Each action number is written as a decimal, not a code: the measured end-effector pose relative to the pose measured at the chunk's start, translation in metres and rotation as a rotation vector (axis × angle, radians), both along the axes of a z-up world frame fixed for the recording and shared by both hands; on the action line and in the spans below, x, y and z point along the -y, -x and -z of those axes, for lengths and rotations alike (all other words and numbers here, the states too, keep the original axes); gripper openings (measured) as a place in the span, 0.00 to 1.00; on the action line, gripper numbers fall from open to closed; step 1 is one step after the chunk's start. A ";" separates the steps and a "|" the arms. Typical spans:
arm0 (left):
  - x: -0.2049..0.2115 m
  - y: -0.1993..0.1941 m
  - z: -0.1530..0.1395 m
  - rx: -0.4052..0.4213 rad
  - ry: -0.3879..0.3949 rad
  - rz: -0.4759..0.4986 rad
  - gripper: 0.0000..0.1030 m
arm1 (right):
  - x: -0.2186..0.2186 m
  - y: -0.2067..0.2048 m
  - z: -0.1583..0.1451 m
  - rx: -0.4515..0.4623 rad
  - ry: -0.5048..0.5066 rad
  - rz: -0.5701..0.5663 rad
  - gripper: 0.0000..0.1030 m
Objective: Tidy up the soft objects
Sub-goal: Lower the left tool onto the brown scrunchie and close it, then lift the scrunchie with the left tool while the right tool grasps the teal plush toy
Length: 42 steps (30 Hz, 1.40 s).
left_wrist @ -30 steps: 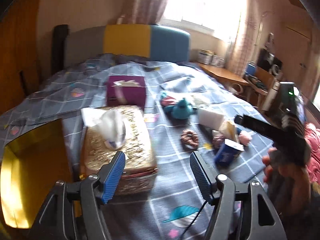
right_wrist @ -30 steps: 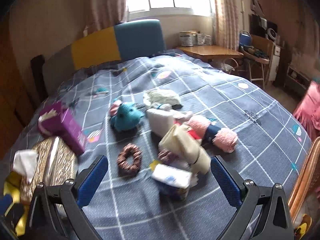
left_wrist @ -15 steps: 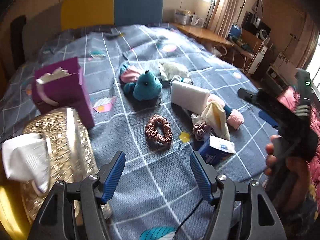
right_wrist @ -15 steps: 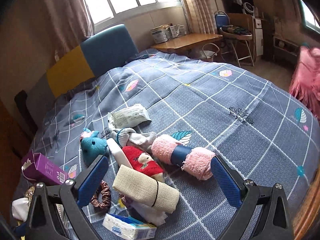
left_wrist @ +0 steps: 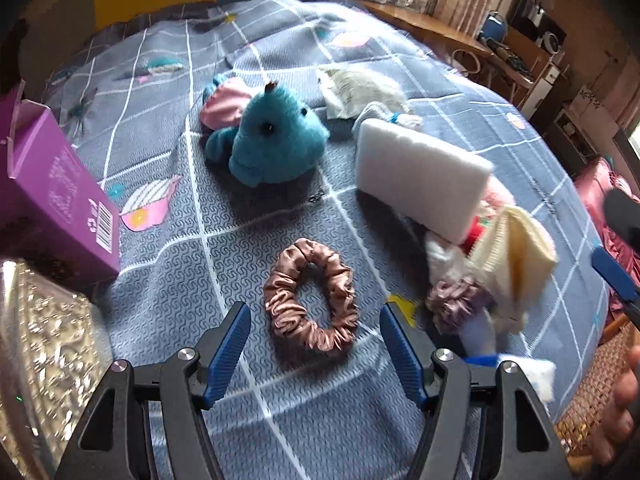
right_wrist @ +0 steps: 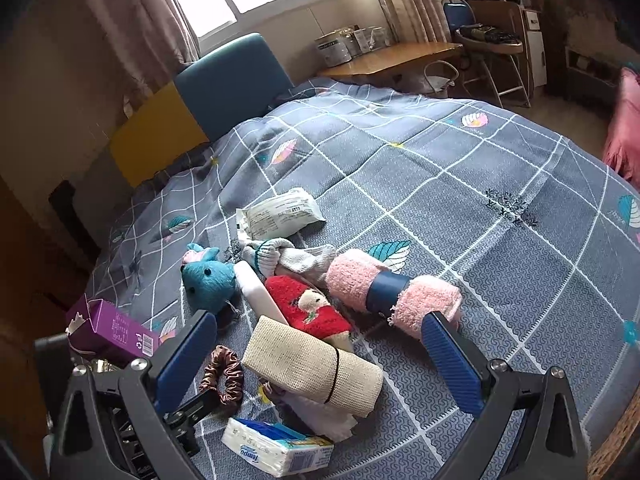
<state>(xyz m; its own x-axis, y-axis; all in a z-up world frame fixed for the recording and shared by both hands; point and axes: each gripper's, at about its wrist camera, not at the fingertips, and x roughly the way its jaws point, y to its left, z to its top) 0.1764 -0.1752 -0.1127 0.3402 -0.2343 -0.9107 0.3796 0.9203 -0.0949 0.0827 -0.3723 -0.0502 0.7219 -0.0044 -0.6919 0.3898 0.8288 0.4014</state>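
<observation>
A brown satin scrunchie (left_wrist: 310, 296) (right_wrist: 224, 376) lies flat on the grey checked bedspread (left_wrist: 168, 280). My left gripper (left_wrist: 314, 316) hovers open just above it, one blue pad on each side, touching nothing. Behind it sit a teal plush (left_wrist: 276, 140) (right_wrist: 210, 280) and a white foam block (left_wrist: 420, 176). My right gripper (right_wrist: 316, 324) stands open over a beige rolled cloth (right_wrist: 312, 364), a red plush (right_wrist: 308, 304) and a pink towel roll (right_wrist: 392, 292), holding nothing. A mauve scrunchie (left_wrist: 456, 300) lies beside the beige roll.
A purple carton (left_wrist: 52, 192) and a gold sequinned tissue box (left_wrist: 40, 360) stand at the left. A tissue pack (right_wrist: 276, 446) lies near the bed's front edge. A white packet (right_wrist: 280, 214) and grey socks (right_wrist: 288, 256) lie farther back. Desk and chair stand beyond the bed.
My left gripper has swung right from the gold tissue box and come down close over the brown scrunchie. The right gripper shifted its view across the pile early, then held still.
</observation>
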 end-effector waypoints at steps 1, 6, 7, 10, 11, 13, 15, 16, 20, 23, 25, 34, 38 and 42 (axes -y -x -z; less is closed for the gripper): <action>0.000 -0.003 0.004 -0.009 0.001 -0.010 0.66 | 0.002 0.000 0.001 0.001 -0.010 0.003 1.00; 0.003 -0.005 0.011 0.005 0.009 -0.001 0.47 | 0.004 -0.001 0.003 -0.008 -0.027 0.010 1.00; 0.005 -0.005 0.012 0.002 0.004 0.010 0.33 | 0.003 -0.002 0.003 -0.009 -0.022 0.007 1.00; 0.006 0.000 0.013 0.006 0.038 0.034 0.21 | 0.000 -0.003 0.002 -0.010 0.000 -0.001 1.00; 0.006 0.003 0.013 0.016 0.039 0.040 0.20 | -0.001 -0.003 0.002 -0.012 0.006 -0.002 1.00; 0.000 0.009 0.010 0.030 0.057 0.039 0.18 | -0.002 -0.004 0.002 -0.013 0.008 -0.007 1.00; -0.005 0.018 0.007 0.043 0.078 0.035 0.18 | -0.003 -0.004 0.002 -0.017 0.010 -0.014 0.99; -0.007 0.023 0.007 0.059 0.069 0.035 0.18 | -0.003 -0.004 0.003 -0.018 0.008 -0.018 0.99; -0.010 0.040 0.016 0.141 0.032 0.094 0.18 | -0.012 -0.013 0.005 -0.050 -0.005 -0.108 0.94; -0.012 0.041 0.016 0.151 0.044 0.093 0.18 | -0.030 -0.036 -0.005 -0.059 0.027 -0.281 0.92; -0.016 0.040 0.017 0.141 0.063 0.082 0.18 | -0.043 -0.056 -0.014 -0.060 0.071 -0.409 0.88; -0.033 0.041 0.023 0.134 0.177 0.037 0.17 | -0.106 -0.166 -0.002 -0.210 0.234 -0.802 0.75; -0.037 0.043 0.024 0.137 0.195 0.030 0.17 | -0.127 -0.207 0.030 -0.300 0.273 -0.838 0.76; -0.040 0.043 0.023 0.131 0.211 0.016 0.16 | -0.140 -0.233 0.060 -0.359 0.311 -0.816 0.75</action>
<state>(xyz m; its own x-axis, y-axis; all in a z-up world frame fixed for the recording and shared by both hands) 0.1331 -0.1354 -0.1361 0.4472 -0.4209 -0.7892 0.4156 0.8791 -0.2333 0.3156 -0.2323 -0.1106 0.3276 0.1868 -0.9262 -0.3011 0.9498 0.0851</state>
